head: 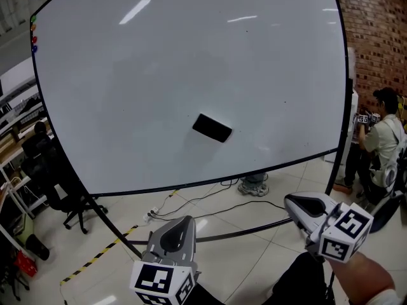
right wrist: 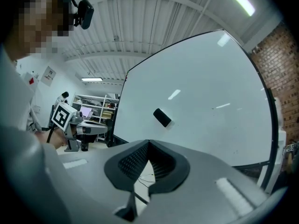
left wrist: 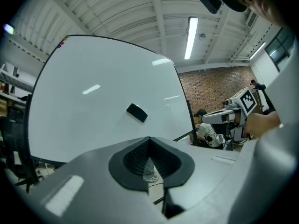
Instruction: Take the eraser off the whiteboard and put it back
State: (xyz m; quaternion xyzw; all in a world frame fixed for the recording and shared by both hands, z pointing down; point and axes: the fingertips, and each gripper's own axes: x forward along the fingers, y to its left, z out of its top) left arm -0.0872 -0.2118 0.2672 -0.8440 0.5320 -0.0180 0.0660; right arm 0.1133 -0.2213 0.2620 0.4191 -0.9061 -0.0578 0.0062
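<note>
Nearest the viewer, at the bottom of the head view, two hand-held grippers point level toward a whiteboard. At lower left, the left gripper has its two jaws closed together with nothing between them. To its right, the right gripper sits in the person's right hand, its jaws also fully closed and empty. Both grippers are well apart from the board.

Farther back, at the far left, a black office chair stands on the pale tiled floor, with a strip of yellow-and-black tape on the tiles nearby. A few small coloured dots mark the top-left corner of the whiteboard, which is large, white and black-framed and fills most of the view. The eraser, a dark rectangular block, is stuck to the board's face a little below and right of centre, tilted with its right end lower. Below the board's bottom edge, black cables trail across the floor. At the far right, another person in a light shirt stands in front of a red brick wall.
</note>
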